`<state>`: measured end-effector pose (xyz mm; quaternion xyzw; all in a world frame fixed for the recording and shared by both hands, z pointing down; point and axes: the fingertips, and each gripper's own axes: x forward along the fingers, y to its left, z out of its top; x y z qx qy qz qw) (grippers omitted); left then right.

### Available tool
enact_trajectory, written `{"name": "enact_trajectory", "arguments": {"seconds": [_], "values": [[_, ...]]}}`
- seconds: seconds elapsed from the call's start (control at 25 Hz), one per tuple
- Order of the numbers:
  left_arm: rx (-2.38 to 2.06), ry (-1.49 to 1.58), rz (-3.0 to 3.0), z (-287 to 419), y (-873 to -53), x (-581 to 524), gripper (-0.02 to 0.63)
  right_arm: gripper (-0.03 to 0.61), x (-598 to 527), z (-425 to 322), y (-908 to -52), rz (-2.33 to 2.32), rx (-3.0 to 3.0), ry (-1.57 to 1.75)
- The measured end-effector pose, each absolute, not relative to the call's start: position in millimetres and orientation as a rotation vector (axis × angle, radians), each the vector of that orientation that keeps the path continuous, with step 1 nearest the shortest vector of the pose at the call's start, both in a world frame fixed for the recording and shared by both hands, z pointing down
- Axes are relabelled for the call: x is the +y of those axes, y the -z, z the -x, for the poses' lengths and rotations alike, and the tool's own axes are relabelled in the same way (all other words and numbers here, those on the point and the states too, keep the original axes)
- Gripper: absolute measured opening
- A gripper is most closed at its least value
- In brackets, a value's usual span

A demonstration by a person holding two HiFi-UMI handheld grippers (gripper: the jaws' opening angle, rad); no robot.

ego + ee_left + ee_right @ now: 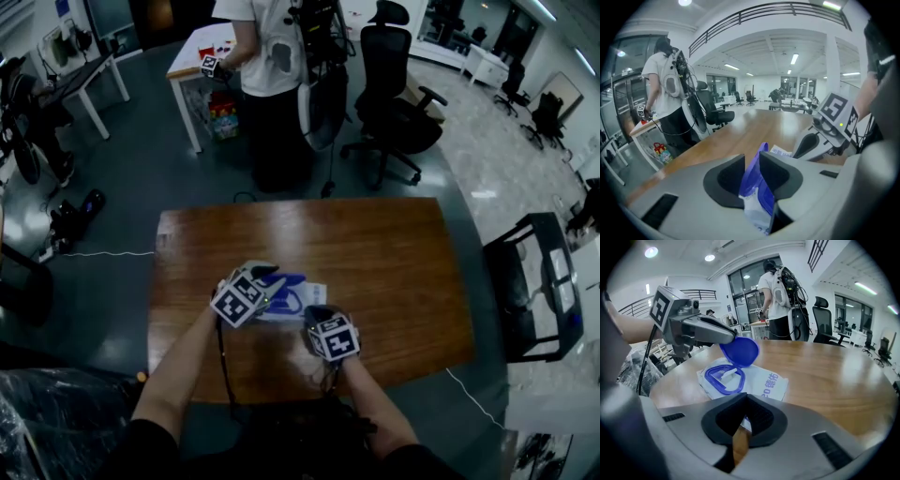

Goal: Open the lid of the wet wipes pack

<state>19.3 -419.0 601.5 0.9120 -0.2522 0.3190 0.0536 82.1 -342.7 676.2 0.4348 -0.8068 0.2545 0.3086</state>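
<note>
Glossy wood table (403,272); left tool (751,161) pinches rounded blue lid (739,351), right tool (746,401) clamps pack (764,385).

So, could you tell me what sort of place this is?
Most likely an open-plan office or lab: a black swivel chair and a white desk stand on a wide floor, and the work happens on a wooden table.

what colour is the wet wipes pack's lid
Blue; the rounded plastic lid shows best in the right gripper view.
</note>
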Motion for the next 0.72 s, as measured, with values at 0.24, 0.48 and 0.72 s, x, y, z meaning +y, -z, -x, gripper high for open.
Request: {"name": "enact_trajectory", "arguments": {"seconds": [0.24,0.48,0.72], "values": [[-0.878,-0.933,-2.758,-16.2,-604.7,-436.0,0.126,0.011,-338.8,-78.9,-675.8,-1.141,-2.133,-0.684],[-1.056,-0.939,-2.705,-3.8,-608.2,-454.6,0.143,0.011,-341.4,-77.9,-669.6,-1.134,-2.146,-0.646],[-1.155,-0.843,-2.667,14.1,-593.5,-460.9,0.143,0.011,-340.7,-79.7,-669.0,-1.13,-2.142,-0.639]]}}
